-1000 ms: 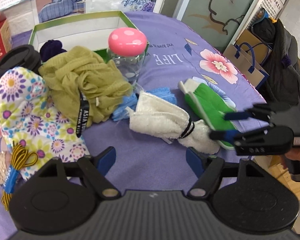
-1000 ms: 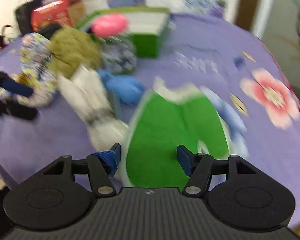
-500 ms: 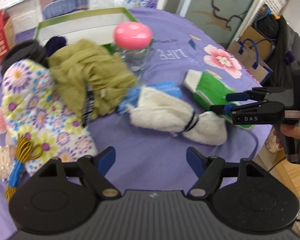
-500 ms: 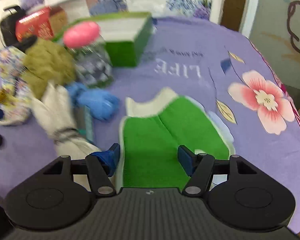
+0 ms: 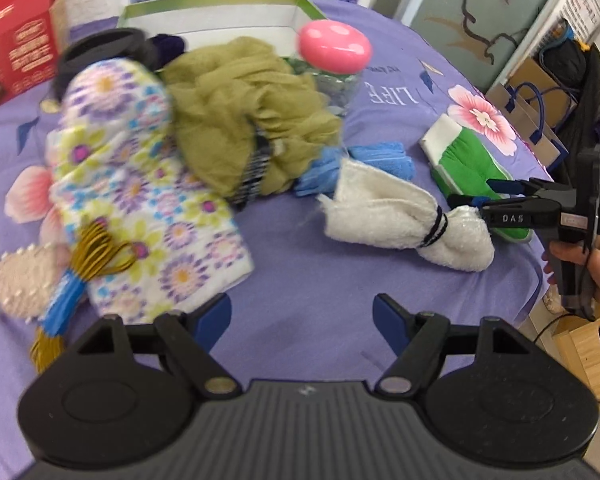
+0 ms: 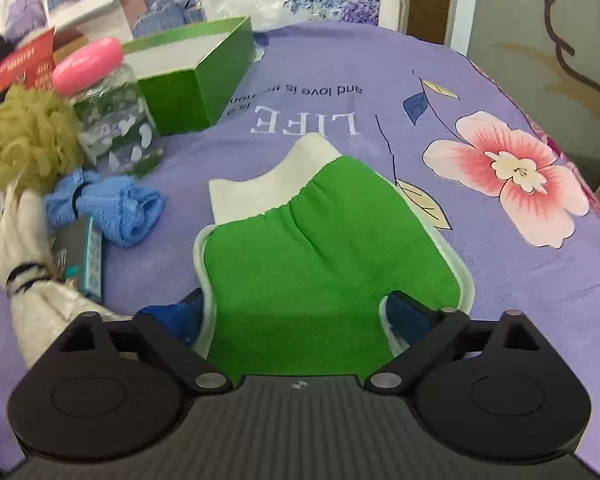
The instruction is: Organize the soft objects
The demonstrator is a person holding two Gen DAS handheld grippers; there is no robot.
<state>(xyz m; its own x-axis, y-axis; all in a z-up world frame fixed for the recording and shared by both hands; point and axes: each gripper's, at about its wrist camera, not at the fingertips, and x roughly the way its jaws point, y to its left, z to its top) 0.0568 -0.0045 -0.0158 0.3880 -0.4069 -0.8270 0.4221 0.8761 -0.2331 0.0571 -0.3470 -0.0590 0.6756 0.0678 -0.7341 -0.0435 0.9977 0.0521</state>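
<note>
A green bath mitt [image 6: 320,240] with a white cuff lies flat on the purple flowered cloth [image 6: 380,80]. My right gripper [image 6: 296,308] is open, its blue fingers either side of the mitt's near end. The left wrist view shows that gripper [image 5: 474,192] low over the green mitt [image 5: 464,160], beside a white towel [image 5: 400,220] tied with a black band. My left gripper [image 5: 302,316] hangs open above bare cloth, holding nothing. Ahead of it lie a floral oven mitt [image 5: 140,184], an olive mesh pouf [image 5: 252,112] and a blue cloth [image 5: 356,160].
An open green box [image 6: 196,76] stands at the back, with a pink-lidded glass jar [image 6: 112,120] in front of it. A red carton [image 5: 16,56], yellow cords [image 5: 96,256] and a beige pad [image 5: 24,280] sit at the left. The table edge [image 5: 536,264] falls away at the right.
My right gripper has come down and forward, so its fingers now flank the green mitt's near end. My left gripper has drawn back and swung a little left.
</note>
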